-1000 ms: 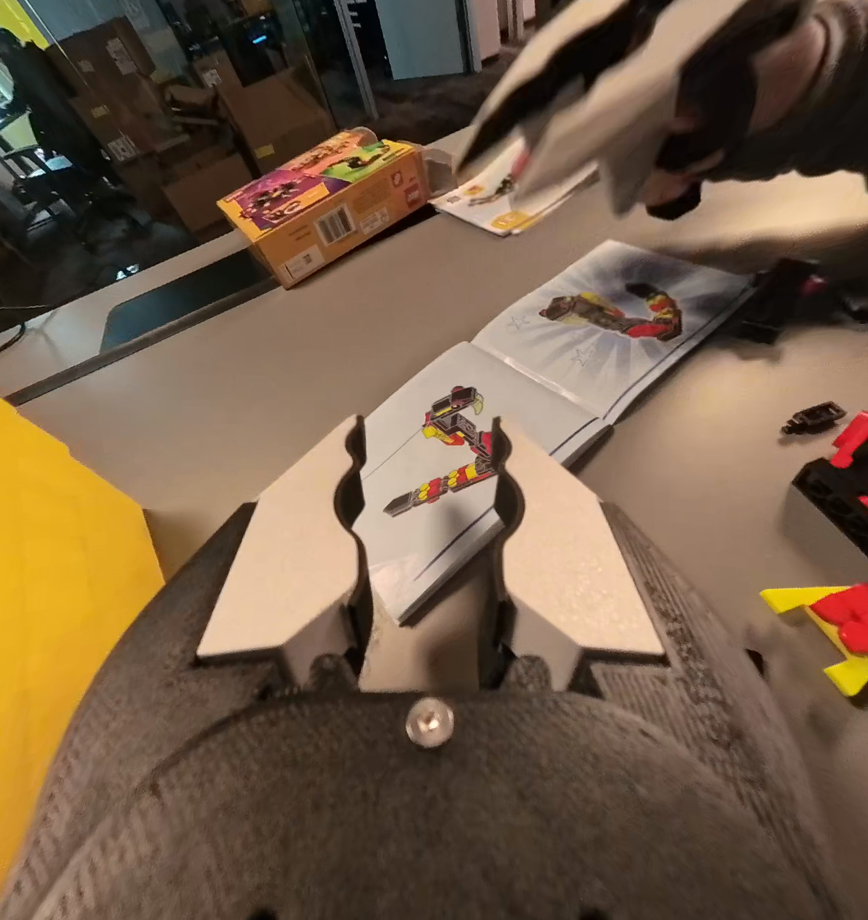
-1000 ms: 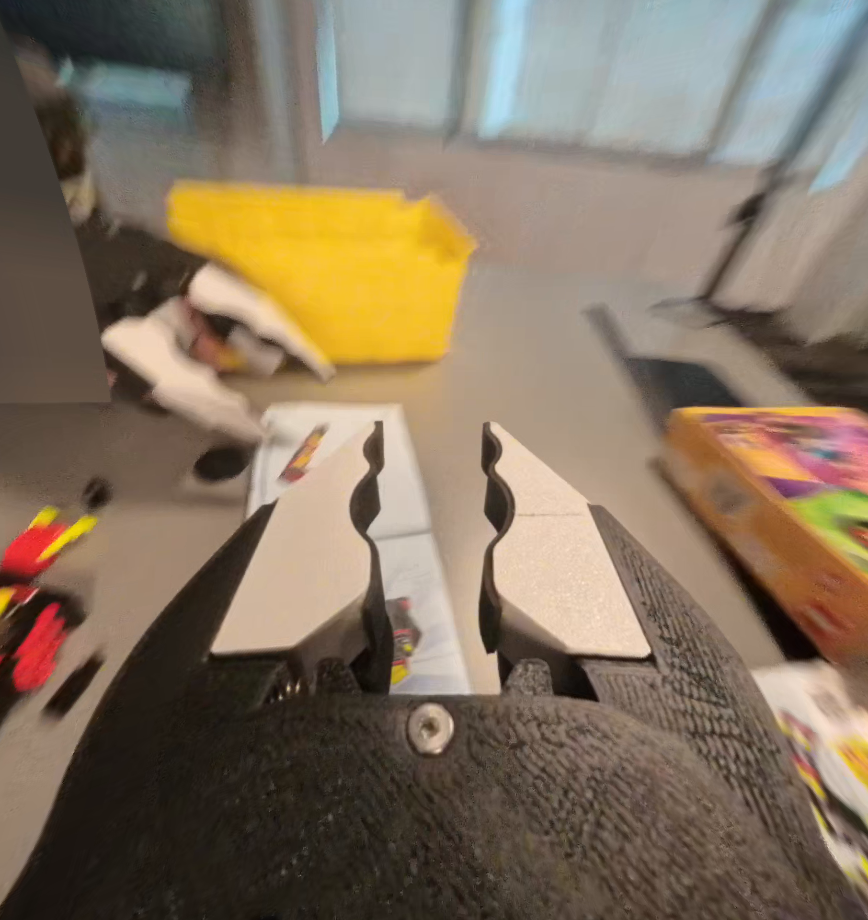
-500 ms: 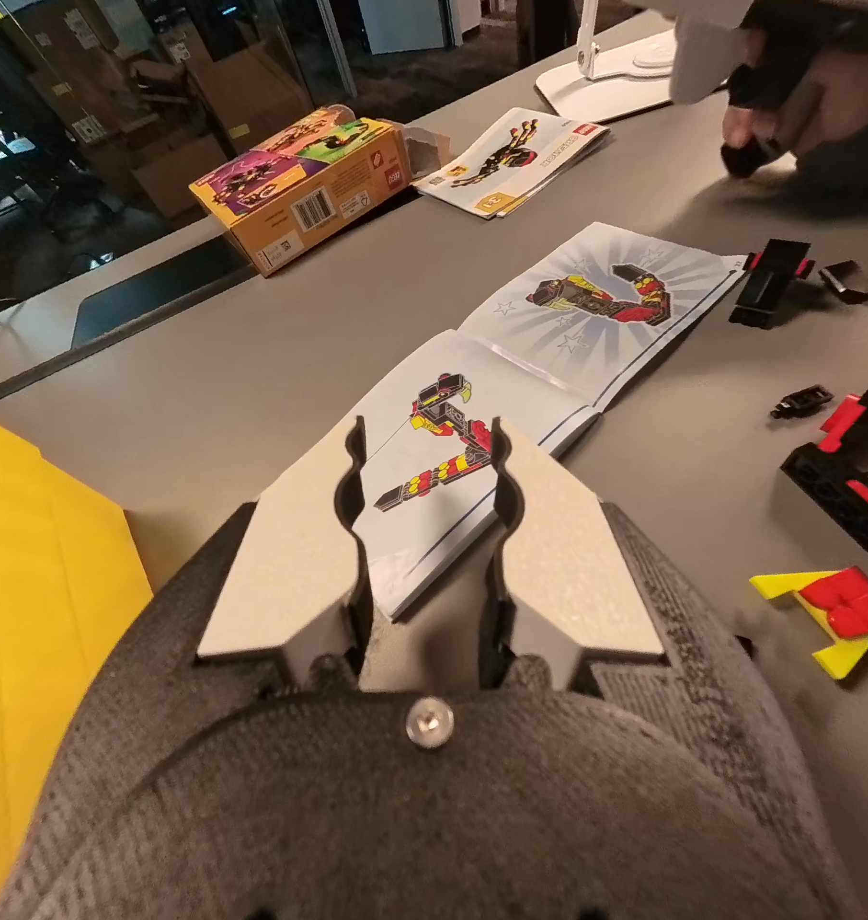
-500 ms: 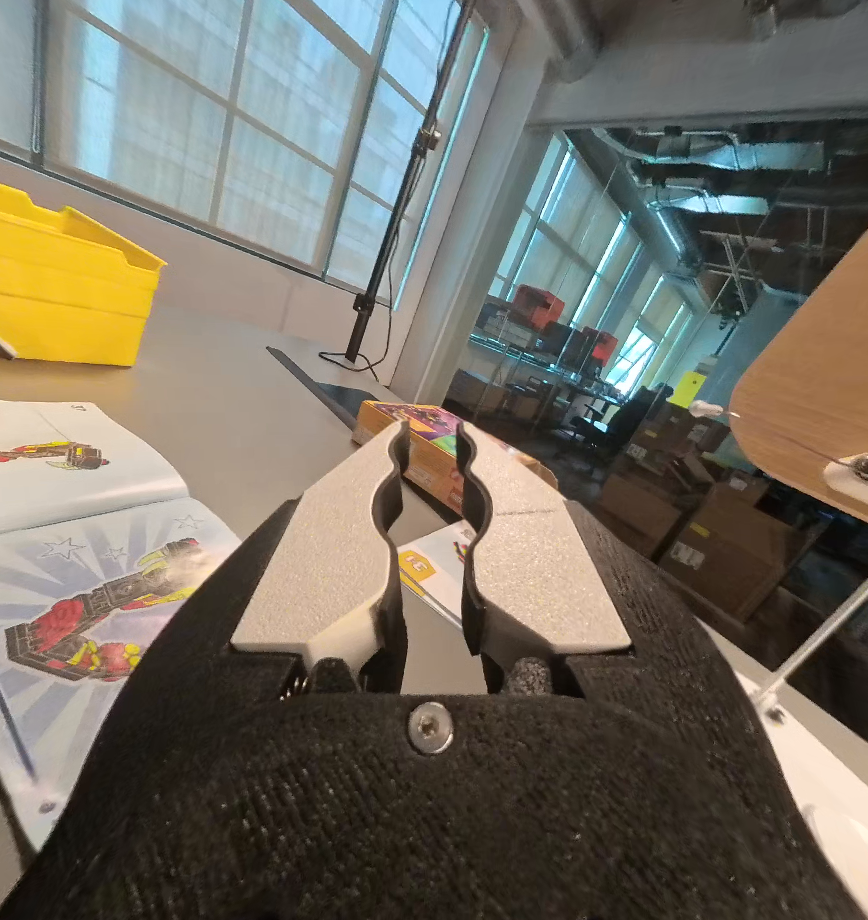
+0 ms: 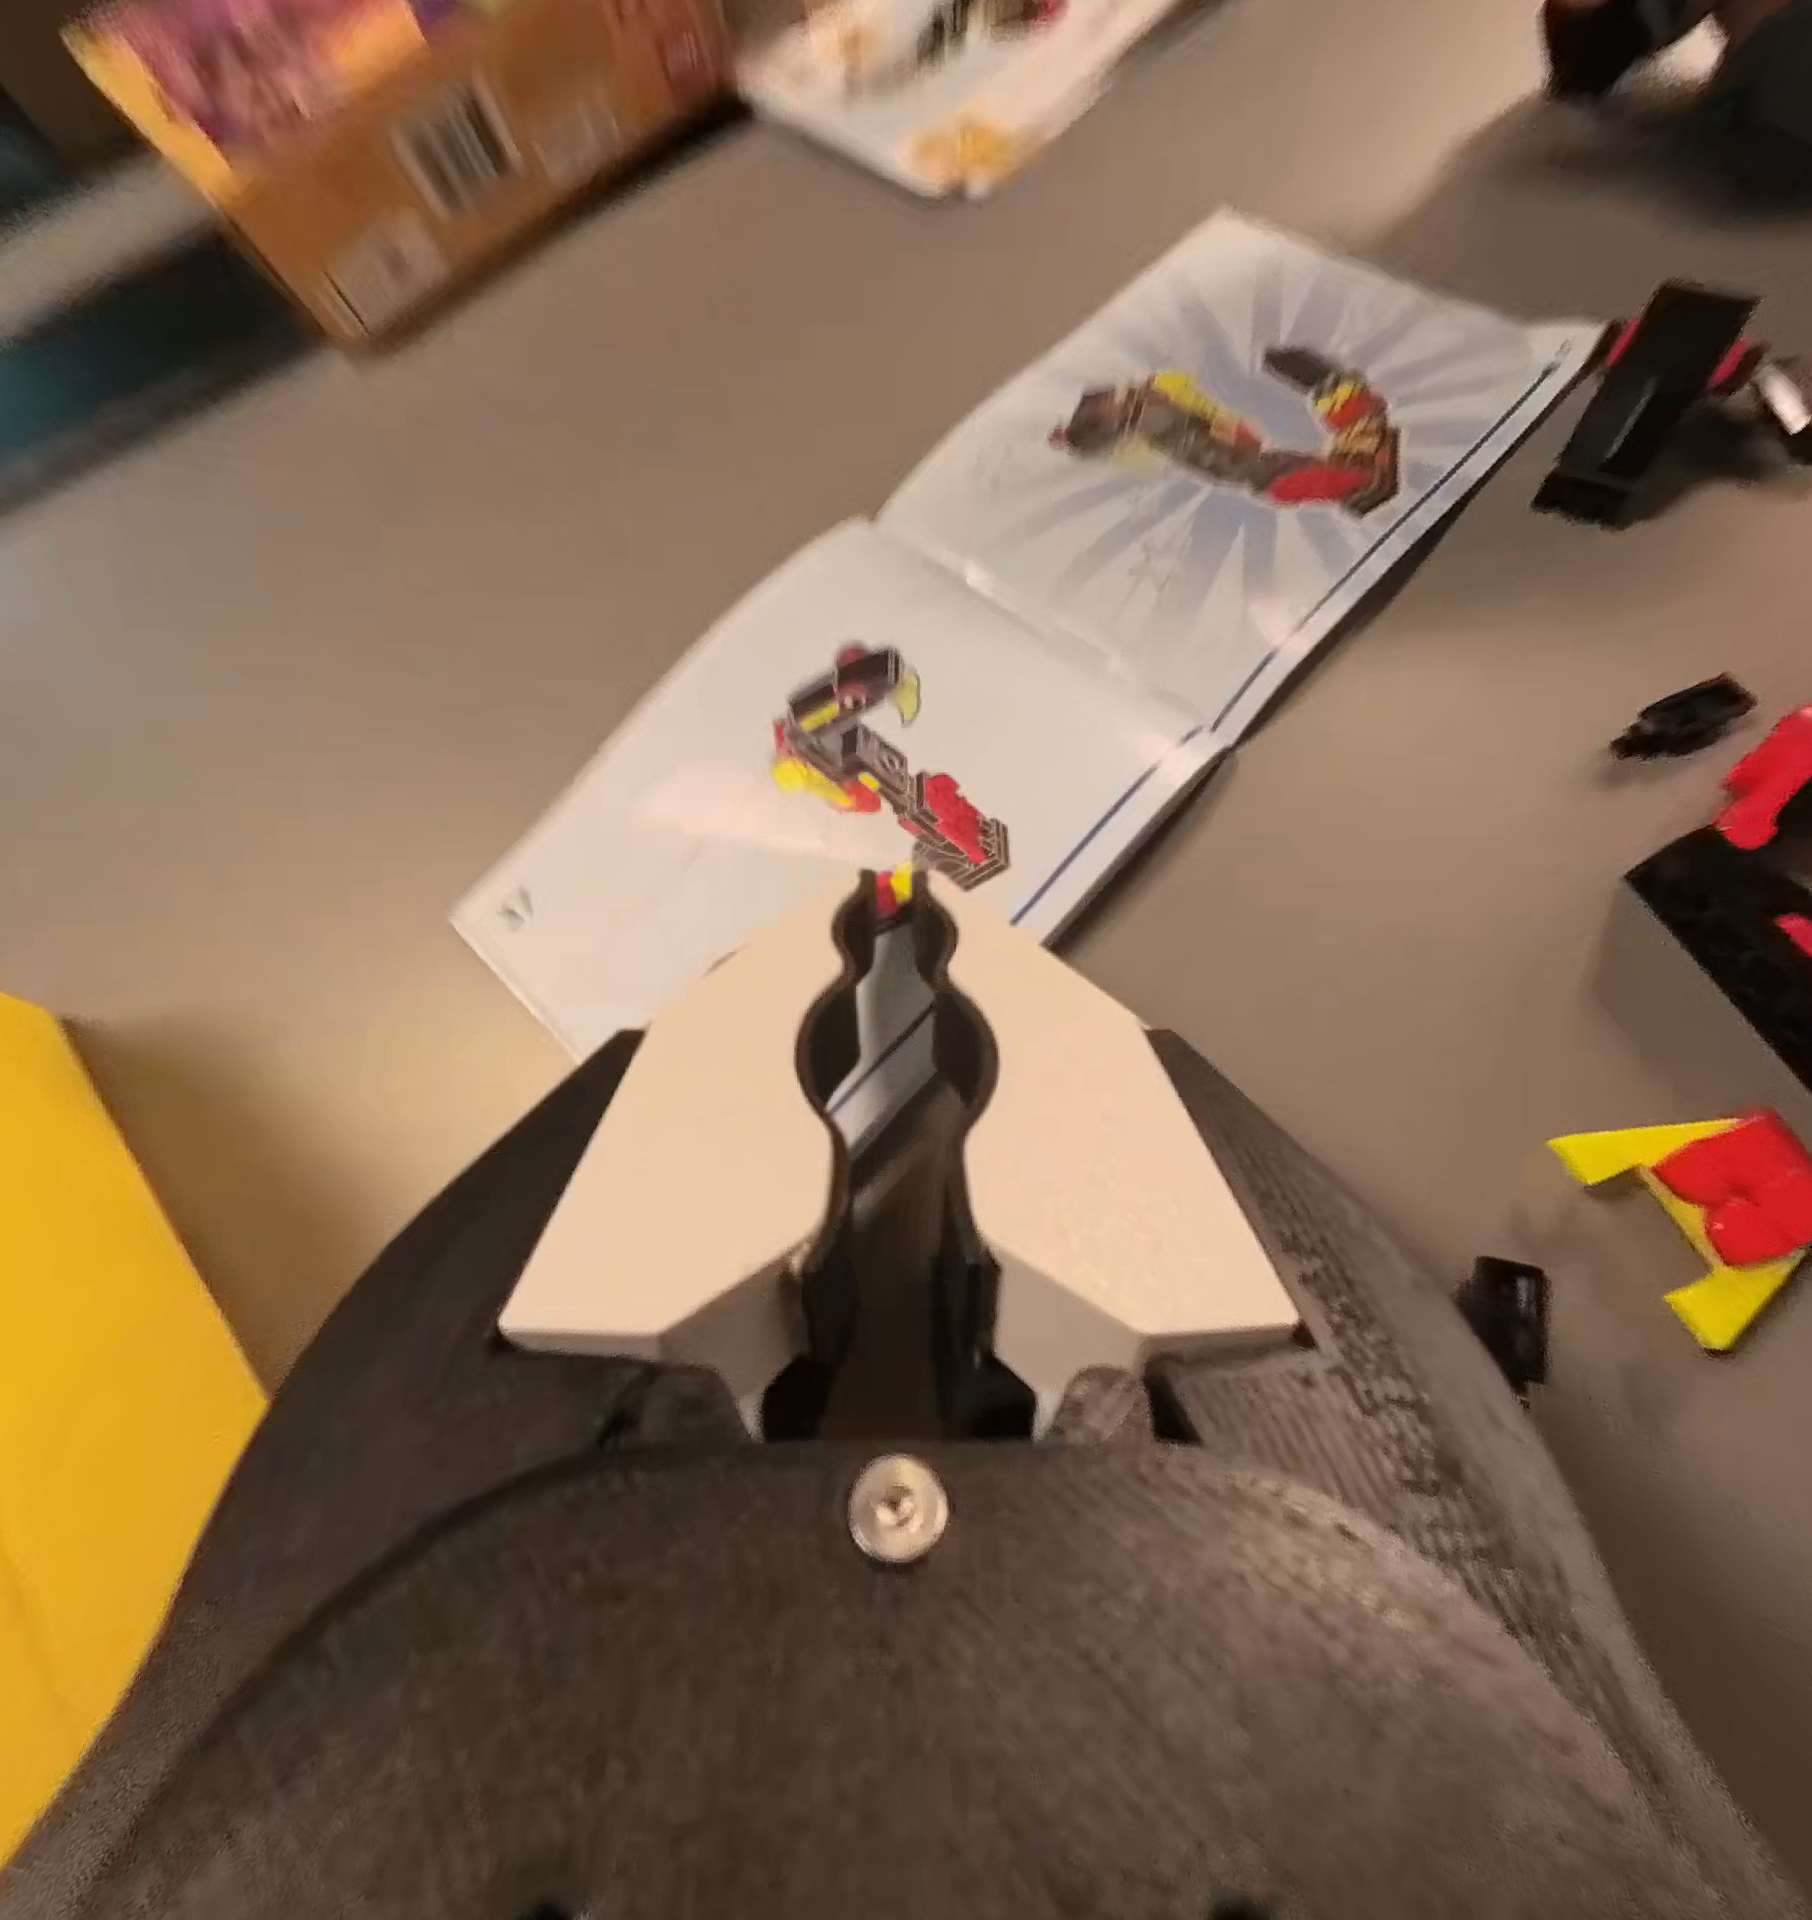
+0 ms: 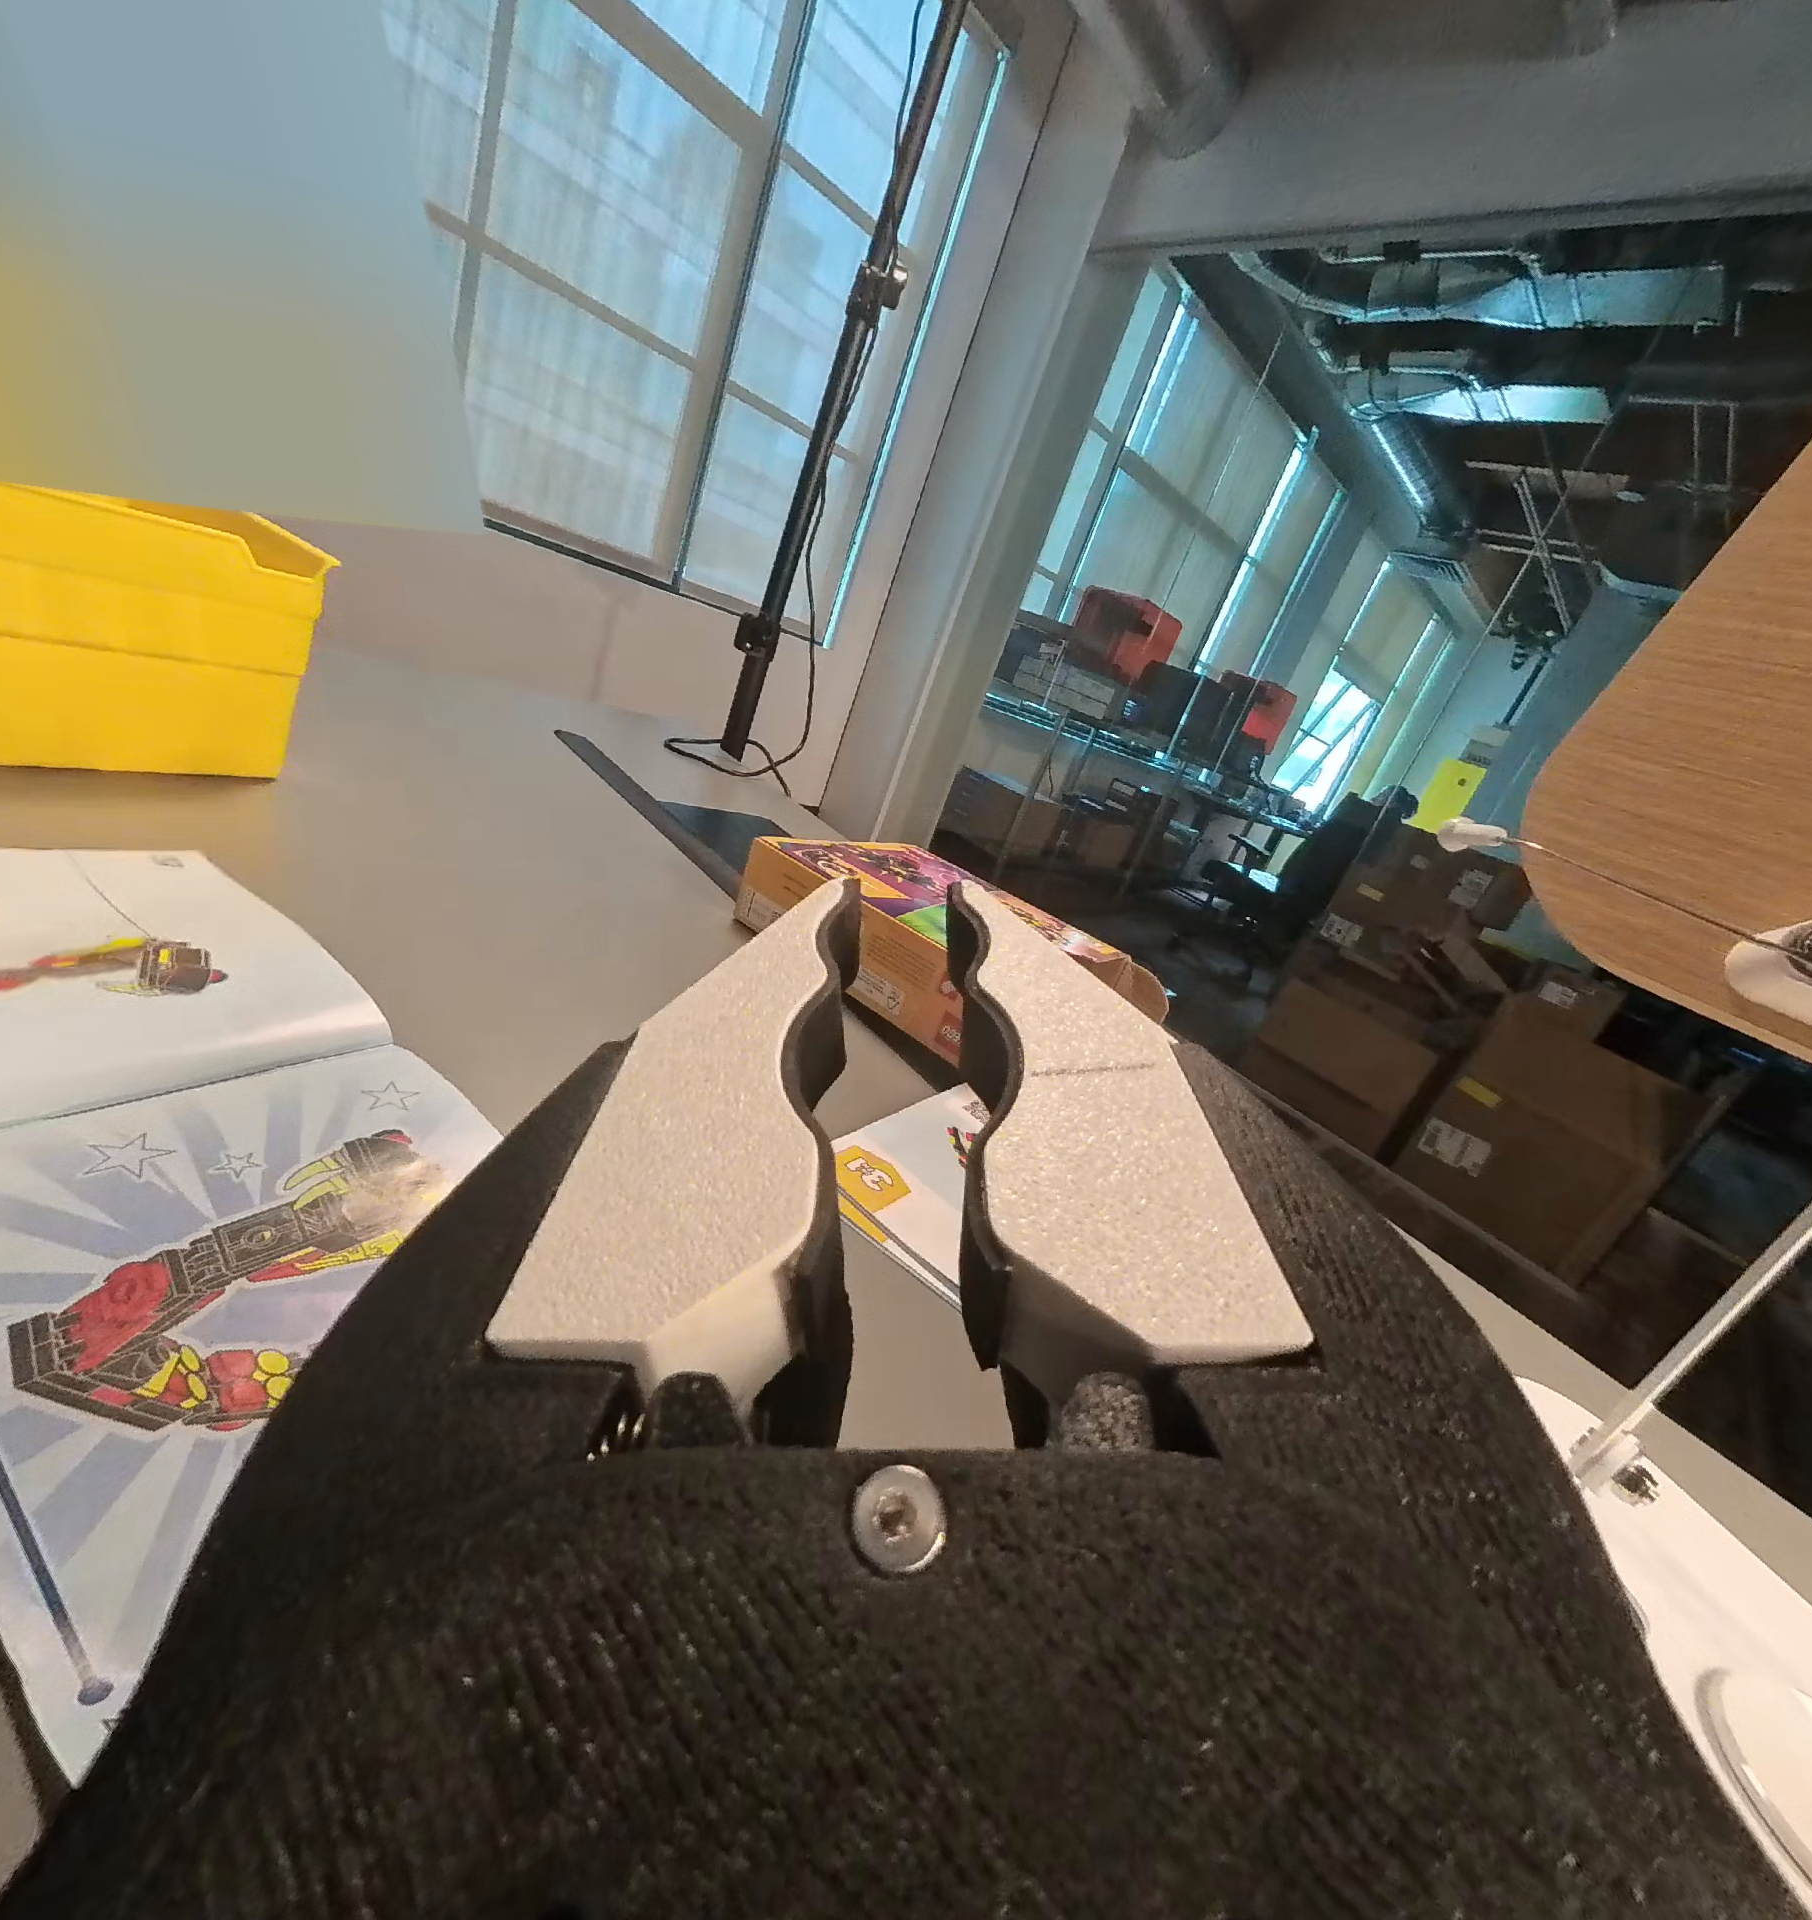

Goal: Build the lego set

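My left gripper (image 5: pixel 897 902) hovers over the near edge of the open instruction booklet (image 5: pixel 985 644), its jaws almost together with nothing between them. To its right lie loose lego parts: a yellow and red wedge piece (image 5: pixel 1733 1205), a black and red assembly (image 5: pixel 1775 935), a small black piece (image 5: pixel 1681 717) and a long black piece (image 5: pixel 1640 405). My right gripper (image 6: pixel 902 899) is held above the table, narrowly open and empty. It points past the booklet (image 6: pixel 154 1039) toward the lego box (image 6: pixel 881 956).
The orange lego box (image 5: pixel 414 156) and a second booklet (image 5: pixel 933 104) lie at the far side. A yellow bin (image 5: pixel 50 1351) stands at the left and shows in the right wrist view (image 6: pixel 123 634). A white lamp base (image 6: pixel 1712 1662) and a black stand pole (image 6: pixel 808 468) are near the right gripper.
My left gripper's jaws have closed and it has dipped toward the booklet. My right gripper swung up from the table to face the windows and narrowed its jaws.
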The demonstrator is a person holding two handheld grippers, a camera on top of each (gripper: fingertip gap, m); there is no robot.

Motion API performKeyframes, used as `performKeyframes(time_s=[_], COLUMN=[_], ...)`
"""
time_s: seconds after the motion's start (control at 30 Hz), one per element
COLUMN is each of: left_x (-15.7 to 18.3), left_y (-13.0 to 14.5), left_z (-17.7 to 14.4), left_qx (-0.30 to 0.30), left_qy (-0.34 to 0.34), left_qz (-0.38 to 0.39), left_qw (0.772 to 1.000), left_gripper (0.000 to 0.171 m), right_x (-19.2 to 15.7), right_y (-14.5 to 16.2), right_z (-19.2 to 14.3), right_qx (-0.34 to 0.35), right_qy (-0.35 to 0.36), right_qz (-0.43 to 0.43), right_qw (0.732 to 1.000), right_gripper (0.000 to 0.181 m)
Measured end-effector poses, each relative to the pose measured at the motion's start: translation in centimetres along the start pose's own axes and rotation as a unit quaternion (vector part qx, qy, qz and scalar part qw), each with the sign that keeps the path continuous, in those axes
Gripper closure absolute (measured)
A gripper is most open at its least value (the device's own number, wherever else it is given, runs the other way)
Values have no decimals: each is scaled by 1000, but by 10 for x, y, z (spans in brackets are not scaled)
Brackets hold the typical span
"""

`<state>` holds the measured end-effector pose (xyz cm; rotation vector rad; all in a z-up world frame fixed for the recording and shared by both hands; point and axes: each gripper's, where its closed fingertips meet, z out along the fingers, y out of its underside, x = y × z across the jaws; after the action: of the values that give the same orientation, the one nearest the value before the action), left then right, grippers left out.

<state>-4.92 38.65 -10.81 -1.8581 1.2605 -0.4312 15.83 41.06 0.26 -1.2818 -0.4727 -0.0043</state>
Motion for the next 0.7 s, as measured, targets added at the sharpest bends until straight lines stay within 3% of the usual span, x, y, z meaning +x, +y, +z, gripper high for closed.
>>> performKeyframes(time_s=[0.37,0.6,0.7], left_x=[12,59,30], left_y=[7,2,-17], left_z=[0,-6,-11], left_qx=[-21,-16,55], left_qy=[80,182,93], left_qz=[-86,-18,-49], left_qw=[993,983,993], left_gripper=[171,171,171], right_x=[-5,-12,-12], right_y=[1,2,2], right_z=[2,2,2], right_qx=[-4,-8,-7], right_qy=[-9,-19,-20], right_qz=[-16,-38,-37], right_qw=[1000,999,999], right_gripper=[168,168,168])
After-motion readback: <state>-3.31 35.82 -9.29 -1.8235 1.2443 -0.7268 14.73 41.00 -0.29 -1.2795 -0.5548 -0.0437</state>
